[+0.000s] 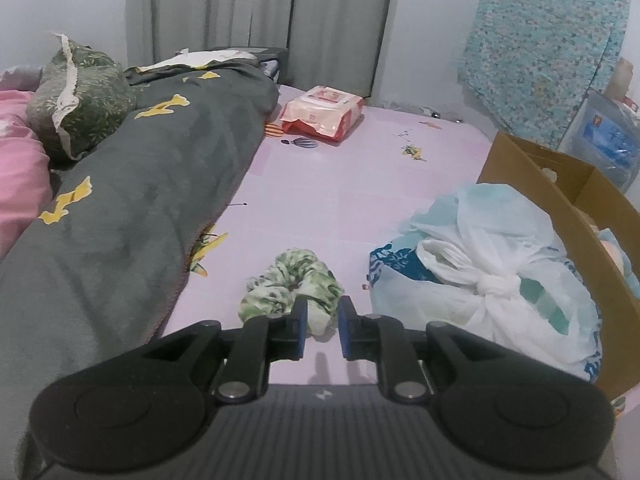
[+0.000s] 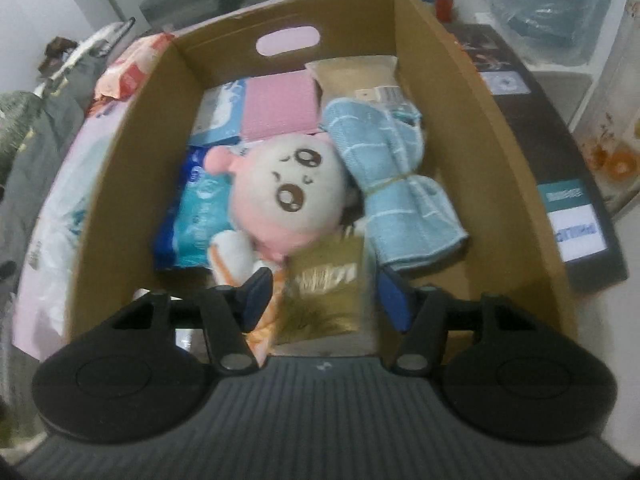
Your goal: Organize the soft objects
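A green-and-white leaf-print fabric scrunchie [image 1: 292,290] lies on the pink bed sheet [image 1: 360,184] near the bed's near edge. The left gripper [image 1: 323,330] hangs over its near side, jaws almost closed with a narrow gap; whether the blue pads [image 1: 301,332] press the fabric cannot be told. Just right of the scrunchie sits a knotted white plastic bag [image 1: 488,280], touching the open brown cardboard box [image 1: 520,168] at the bed's right edge. A dark grey blanket with yellow shapes [image 1: 140,184] lies along the left side; a red-and-white wipes pack [image 1: 324,114] rests toward the far edge.

Inside the cardboard box [image 2: 472,92] lie a pink-and-white plush doll [image 2: 288,196], a rolled light-blue towel [image 2: 392,172] and a gold foil packet [image 2: 324,292]. The right gripper [image 2: 326,300] hovers there, jaws apart, the packet between them, pads not touching it.
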The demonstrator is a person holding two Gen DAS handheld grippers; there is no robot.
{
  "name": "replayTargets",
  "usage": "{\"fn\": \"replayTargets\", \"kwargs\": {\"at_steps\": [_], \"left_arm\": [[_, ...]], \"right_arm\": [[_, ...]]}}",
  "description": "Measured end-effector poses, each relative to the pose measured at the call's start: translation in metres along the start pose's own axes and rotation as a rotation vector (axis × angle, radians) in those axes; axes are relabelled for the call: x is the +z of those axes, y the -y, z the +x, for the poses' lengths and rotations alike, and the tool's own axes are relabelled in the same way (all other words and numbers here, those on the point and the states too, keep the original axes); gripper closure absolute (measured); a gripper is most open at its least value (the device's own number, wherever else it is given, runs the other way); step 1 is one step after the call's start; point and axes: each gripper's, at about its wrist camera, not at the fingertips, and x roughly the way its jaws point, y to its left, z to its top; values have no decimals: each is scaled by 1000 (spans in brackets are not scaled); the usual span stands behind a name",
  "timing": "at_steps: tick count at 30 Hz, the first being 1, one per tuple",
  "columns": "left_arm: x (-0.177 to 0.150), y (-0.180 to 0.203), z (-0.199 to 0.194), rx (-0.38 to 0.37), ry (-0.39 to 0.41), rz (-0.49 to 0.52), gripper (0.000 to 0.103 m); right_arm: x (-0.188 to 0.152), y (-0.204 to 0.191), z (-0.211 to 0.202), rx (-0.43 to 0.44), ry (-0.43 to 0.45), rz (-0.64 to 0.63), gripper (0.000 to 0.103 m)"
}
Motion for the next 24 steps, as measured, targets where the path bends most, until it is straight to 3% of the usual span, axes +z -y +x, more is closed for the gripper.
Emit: {"fn": "replayTargets", "kwargs": {"at_steps": [7,11,15,19,24], "left_arm": [[1,-1,1,16,-1,1,84],[1,-1,-1,18,9,6,63],[3,-2,1,34,16,14,50],[6,-5,9,60,6,10,49],[8,2,30,104,-4,63,49]], "right_arm": [[4,6,-15,52,53,38,36],[1,5,-32,160,112,153,32],[-7,-13,-43,268,180,217,26],[-18,-40,-49,382,289,255,22],[-30,-70,-47,465,325,273,21]]}}
